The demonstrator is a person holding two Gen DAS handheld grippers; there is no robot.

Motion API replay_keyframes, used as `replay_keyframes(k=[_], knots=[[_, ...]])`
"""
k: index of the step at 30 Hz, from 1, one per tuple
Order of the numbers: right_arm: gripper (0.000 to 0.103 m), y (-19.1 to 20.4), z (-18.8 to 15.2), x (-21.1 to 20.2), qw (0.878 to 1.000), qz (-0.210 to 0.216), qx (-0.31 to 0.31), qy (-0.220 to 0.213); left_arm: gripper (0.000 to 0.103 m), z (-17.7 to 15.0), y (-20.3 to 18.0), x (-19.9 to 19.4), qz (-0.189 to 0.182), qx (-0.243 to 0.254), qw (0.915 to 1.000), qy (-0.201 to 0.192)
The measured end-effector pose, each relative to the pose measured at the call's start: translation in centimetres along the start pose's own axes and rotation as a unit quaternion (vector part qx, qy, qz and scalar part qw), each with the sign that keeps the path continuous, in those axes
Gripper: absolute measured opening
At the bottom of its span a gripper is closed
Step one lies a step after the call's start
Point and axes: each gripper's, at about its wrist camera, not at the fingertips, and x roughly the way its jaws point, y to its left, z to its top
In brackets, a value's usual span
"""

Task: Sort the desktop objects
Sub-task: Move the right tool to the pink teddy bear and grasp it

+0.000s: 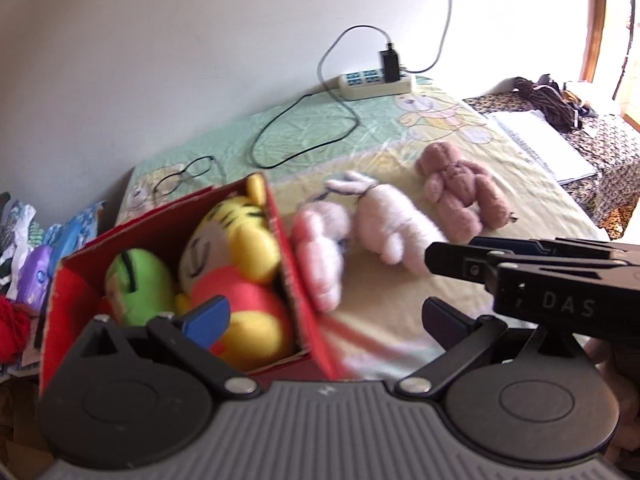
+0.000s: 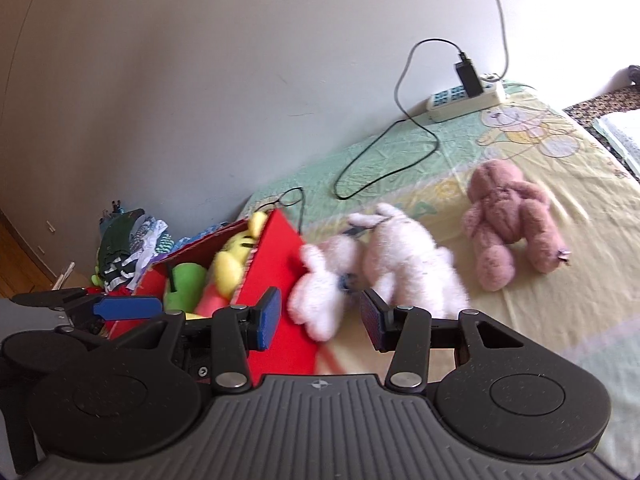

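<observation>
A red box (image 1: 304,304) stands at the left end of the desk (image 1: 392,312), which is covered with a pale yellow and green cartoon-print cloth. Inside it lie a yellow tiger plush (image 1: 236,240) in a red top and a green plush (image 1: 138,284), side by side. Just beside the box's right wall, on the cloth, lies a small pink plush (image 2: 320,292), touching a larger pale pink bunny (image 2: 408,268). A dusty-pink teddy bear (image 2: 508,220) lies apart from them, further toward the right edge.

The left gripper (image 1: 320,316) has its jaws spread wide — one blue-padded finger sits over the box's opening, the other over the bare cloth, and nothing is between them. The right gripper (image 2: 320,322) is also parted and empty; its fingers (image 2: 268,316) straddle the small pink plush from the near side, the left one in front of the box's red wall.

Along the far edge by the white wall rest a power strip (image 1: 376,82) with a black charger plugged in, a looping black cable (image 1: 304,132) and a pair of glasses (image 1: 184,178) — the glasses lie just behind the box. Crumpled packets (image 2: 132,244) are heaped beyond the desk's left edge.
</observation>
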Motion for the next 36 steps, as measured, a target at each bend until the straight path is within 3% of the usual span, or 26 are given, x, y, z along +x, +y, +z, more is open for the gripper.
replay_keyframes(k=[11,22,36], knots=[[0.049,-7.8,1.7,-1.0,0.998,-0.039,0.050,0.017,0.102,2.8,-6.0,4.5,-0.062,-0.002,0.9980,0.014],[0.048,-15.2,5.3,0.0,0.993,-0.056,0.098,0.021,0.101,6.3,-9.3,9.6,-0.112,-0.023,0.9932,-0.024],[0.049,-21.0,8.3,6.1,0.983,0.005,0.177,0.039,0.101,8.9,-10.6,17.0,-0.158,-0.051,0.9862,-0.001]])
